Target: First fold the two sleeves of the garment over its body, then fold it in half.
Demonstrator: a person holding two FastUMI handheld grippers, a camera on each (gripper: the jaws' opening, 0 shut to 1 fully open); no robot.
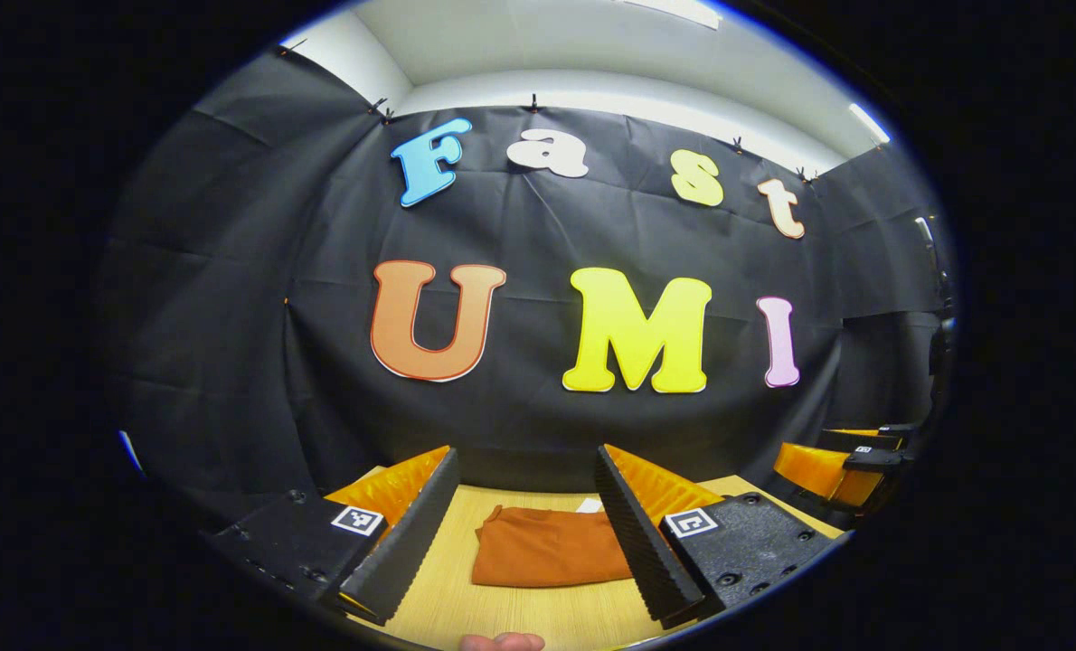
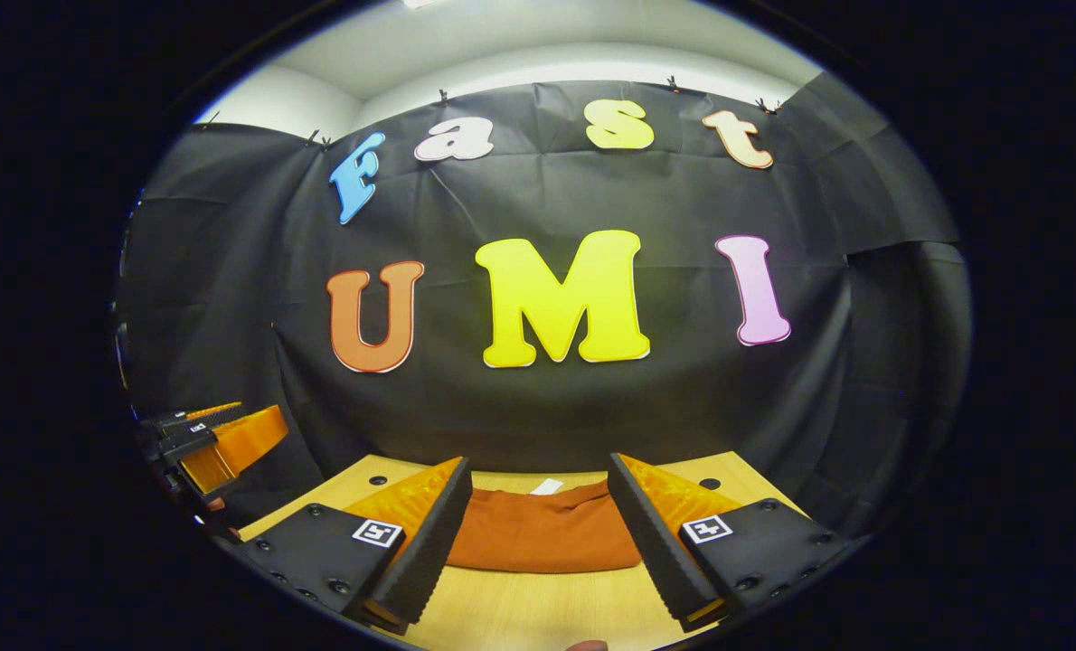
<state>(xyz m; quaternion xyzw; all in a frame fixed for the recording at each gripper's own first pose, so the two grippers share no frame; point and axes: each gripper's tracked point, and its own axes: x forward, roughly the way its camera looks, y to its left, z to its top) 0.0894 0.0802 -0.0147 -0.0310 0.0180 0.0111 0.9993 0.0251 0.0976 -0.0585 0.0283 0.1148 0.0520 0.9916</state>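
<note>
Left gripper view is showing the left tongs [image 1: 526, 533] gaping wide, holding nothing, above the orange garment [image 1: 547, 547] lying on the tabletop [image 1: 502, 615]. The right tongs [image 2: 538, 533] are gaping too, empty.

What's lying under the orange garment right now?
The garment lies on the wooden table. A small white piece peeks out at its far edge. Anything beneath the cloth is covered.
</note>
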